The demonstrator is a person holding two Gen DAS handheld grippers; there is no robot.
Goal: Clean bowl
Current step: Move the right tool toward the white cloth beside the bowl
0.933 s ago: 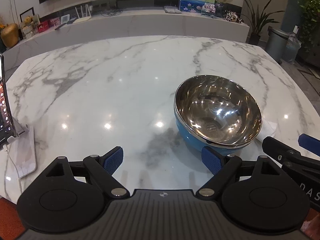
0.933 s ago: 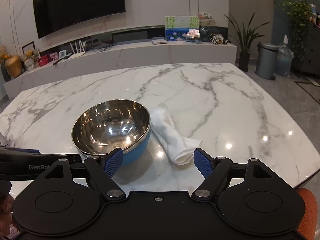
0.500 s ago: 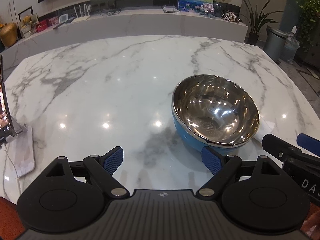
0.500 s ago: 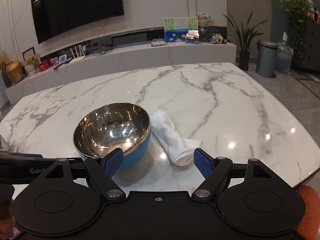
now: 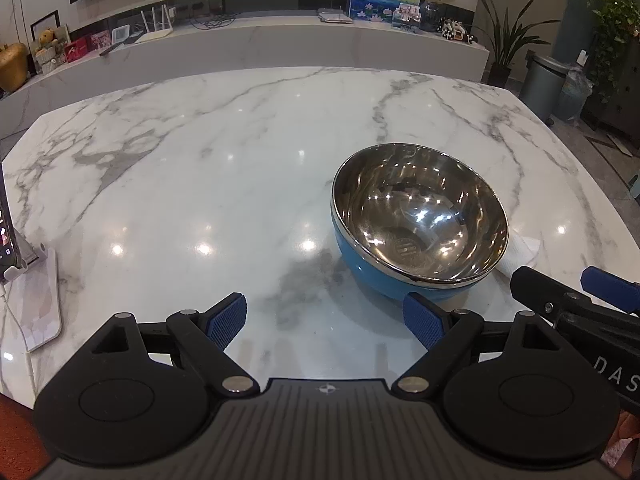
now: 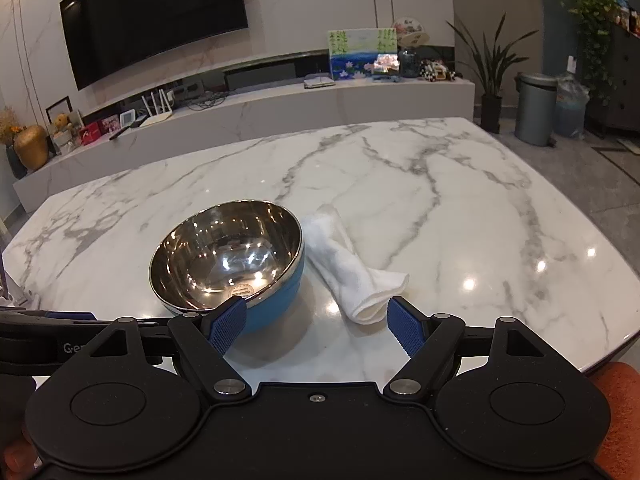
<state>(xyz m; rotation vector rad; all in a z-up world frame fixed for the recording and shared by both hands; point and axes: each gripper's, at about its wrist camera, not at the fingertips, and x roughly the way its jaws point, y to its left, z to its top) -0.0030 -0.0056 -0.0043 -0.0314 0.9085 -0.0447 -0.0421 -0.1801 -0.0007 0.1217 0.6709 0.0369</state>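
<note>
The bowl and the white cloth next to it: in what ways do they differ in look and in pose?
The bowl is round and shiny, steel inside and blue outside; the white cloth is soft, matte and one colour. The bowl stands upright with its mouth open upward, whereas the cloth lies flat, folded into a long strip. Both rest on the marble table, side by side, and neither gripper holds them.
</note>
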